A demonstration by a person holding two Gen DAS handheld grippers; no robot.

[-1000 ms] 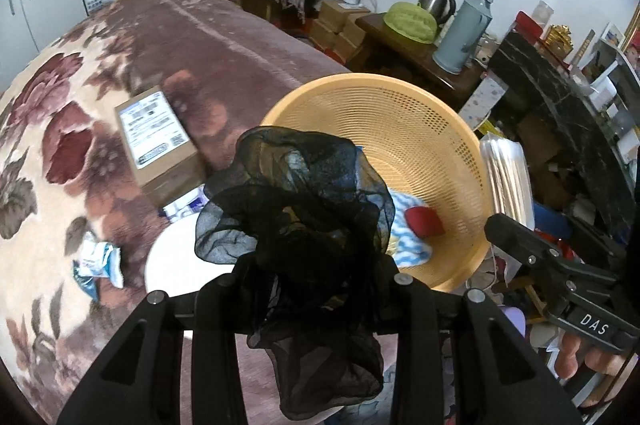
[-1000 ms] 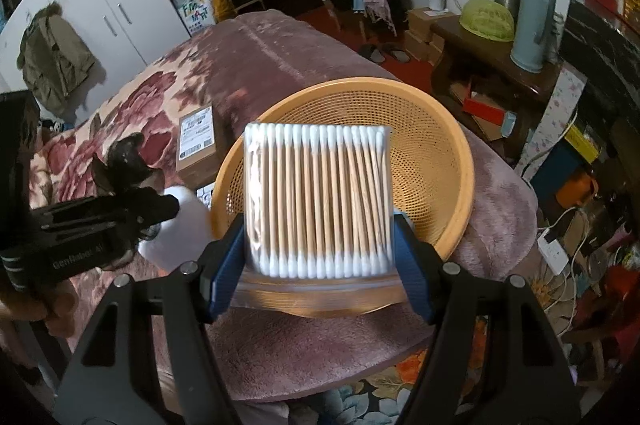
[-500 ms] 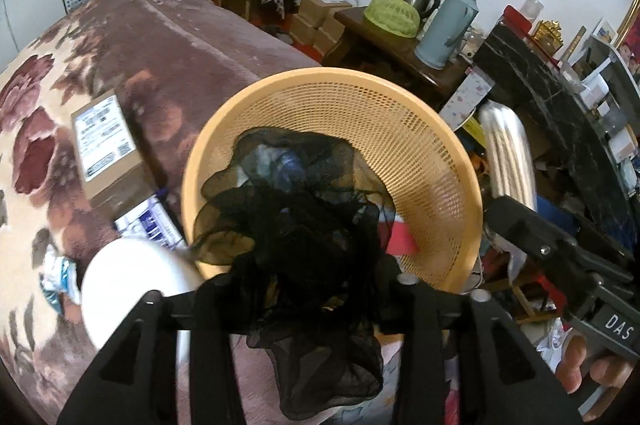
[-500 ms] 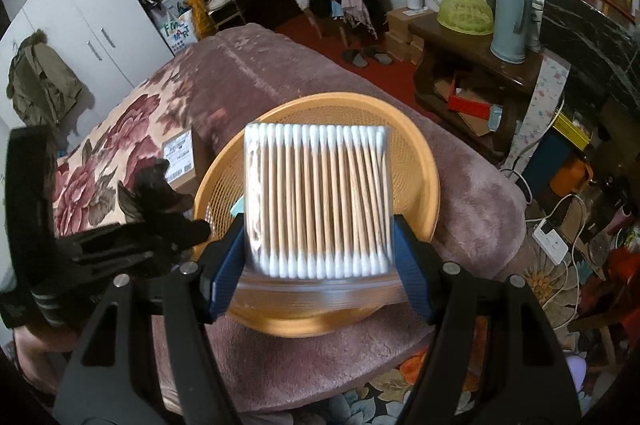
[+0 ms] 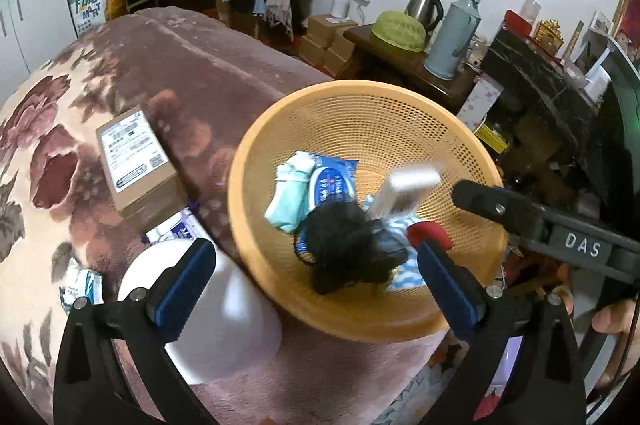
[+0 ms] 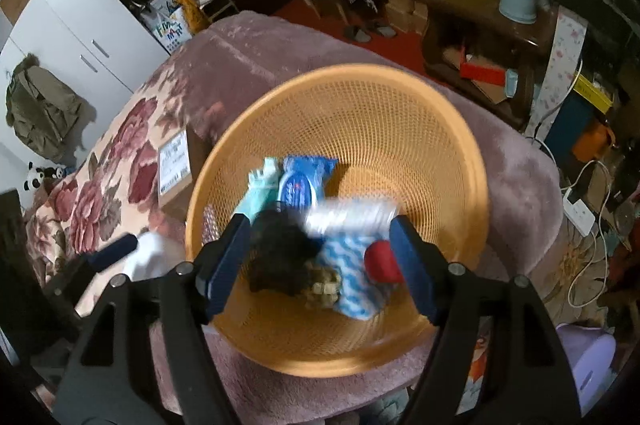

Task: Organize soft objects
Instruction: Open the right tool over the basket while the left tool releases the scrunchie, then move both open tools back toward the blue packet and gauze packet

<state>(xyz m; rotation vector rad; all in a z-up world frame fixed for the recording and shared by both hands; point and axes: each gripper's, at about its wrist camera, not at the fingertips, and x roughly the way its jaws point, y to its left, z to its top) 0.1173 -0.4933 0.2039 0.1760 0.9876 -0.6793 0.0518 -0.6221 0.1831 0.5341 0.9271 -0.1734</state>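
Observation:
An orange mesh basket sits on the floral blanket. My left gripper hangs over its near rim with its jaws opening wide and nothing between the pads. The black mesh fabric lies loose in the basket below. My right gripper is over the basket too, jaws opening. The cotton swab pack is blurred, free of the pads and dropping into the basket. Inside also lie a teal sock, a blue packet, a red ball and a blue-white cloth.
A cardboard box and a white round object lie on the blanket left of the basket, with small packets nearby. A wooden side table with a flask and kettle stands beyond the bed's edge. A hand grips the right tool.
The left jaws opened and the black mesh fell into the basket. The right jaws let go of the swab pack, which now drops toward the basket. Both grippers came lower over it.

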